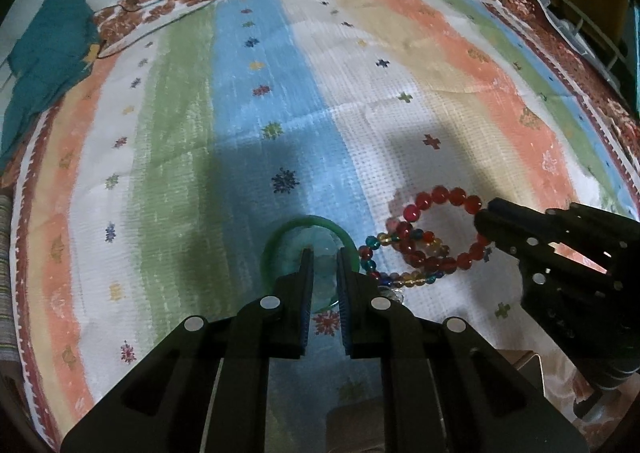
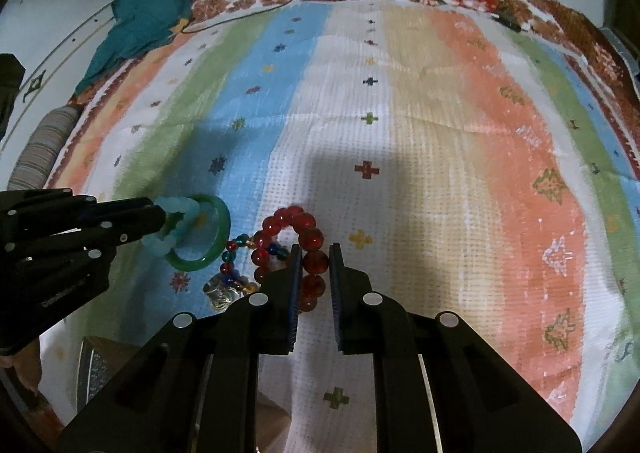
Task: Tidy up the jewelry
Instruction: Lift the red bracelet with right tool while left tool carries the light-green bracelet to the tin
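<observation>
Striped cloth (image 1: 248, 101) in green, blue, white, tan and orange bands, with a brown floral border, covers the surface under everything; whether that surface is a table or a bed cannot be told from these views.

Left claw (image 1: 325, 253): fingers narrowly parted, tips down at the near arc of the green bangle (image 1: 310, 220). From the right wrist view the left claw (image 2: 160, 217) has its tips at a pale aqua bead bracelet (image 2: 180, 227), which lies inside and over the bangle (image 2: 218, 237). The beads sit between the two finger pads, so it reads as gripping the aqua bracelet, though the view is poor and contact on both sides is not certain.

Right claw (image 2: 316, 255): jaws slightly apart, straddling the near side of the red bead bracelet (image 2: 298, 245). Large red beads fill the gap between the pads; looks clenched on that strand. In the left wrist view the right claw (image 1: 486, 219) meets the red bead bracelet (image 1: 438, 231) at its right edge.

Jewelry cluster, all on the blue and white stripes, near the claws:
- Green bangle farthest left, flat on cloth.
- Multicolour small-bead strand (image 1: 394, 275) between bangle and red bracelet, partly under the red one.
- A clear crystal piece (image 2: 222, 293) at the near end of that strand.

Teal fabric (image 2: 148, 13) bunched at the far left corner, off the striped cloth. Thin dark cord (image 2: 256, 9) loops across the far border.
</observation>
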Demonstrator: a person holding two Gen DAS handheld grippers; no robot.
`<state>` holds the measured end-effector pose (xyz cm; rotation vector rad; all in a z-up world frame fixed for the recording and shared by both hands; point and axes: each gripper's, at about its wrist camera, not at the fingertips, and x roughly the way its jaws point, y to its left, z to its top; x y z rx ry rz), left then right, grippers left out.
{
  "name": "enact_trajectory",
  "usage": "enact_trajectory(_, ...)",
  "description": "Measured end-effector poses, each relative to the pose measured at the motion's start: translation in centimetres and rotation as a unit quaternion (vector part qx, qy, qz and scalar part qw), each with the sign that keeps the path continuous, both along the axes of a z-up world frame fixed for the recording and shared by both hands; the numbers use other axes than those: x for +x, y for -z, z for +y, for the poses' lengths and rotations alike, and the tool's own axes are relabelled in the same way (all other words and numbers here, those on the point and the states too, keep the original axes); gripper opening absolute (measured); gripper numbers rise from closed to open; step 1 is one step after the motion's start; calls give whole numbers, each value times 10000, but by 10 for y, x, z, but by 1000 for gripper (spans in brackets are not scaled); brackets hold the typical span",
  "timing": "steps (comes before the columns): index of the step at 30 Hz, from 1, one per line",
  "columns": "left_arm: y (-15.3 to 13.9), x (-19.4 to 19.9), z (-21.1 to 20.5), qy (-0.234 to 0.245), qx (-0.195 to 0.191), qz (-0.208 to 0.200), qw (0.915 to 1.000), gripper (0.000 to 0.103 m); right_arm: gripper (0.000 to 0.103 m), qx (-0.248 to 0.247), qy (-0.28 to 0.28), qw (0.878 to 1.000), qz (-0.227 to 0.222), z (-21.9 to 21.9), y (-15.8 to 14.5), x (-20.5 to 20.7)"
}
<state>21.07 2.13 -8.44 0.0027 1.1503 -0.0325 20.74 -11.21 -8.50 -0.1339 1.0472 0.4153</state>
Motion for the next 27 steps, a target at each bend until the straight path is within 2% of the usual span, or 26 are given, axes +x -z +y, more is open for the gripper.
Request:
enact_trajectory(8, -18, -12, -4, -82, 129, -273, 9995, 11, 14, 25, 77, 9996, -274, -6, -14, -15)
enact_trajectory(16, -42, -30, -14, 8, 83, -608, 9981, 11, 14, -4, 11, 9992, -399, -6, -26, -31)
enact_trajectory(21, -55, -39, -12, -63, -221, -704, 9973, 11, 14, 256, -17, 9985, -480, -10, -37, -38)
enact_trajectory(27, -66, -49, -7, -136, -310, -891, 9955, 11, 14, 422, -98, 9964, -723, -10, -53, -52)
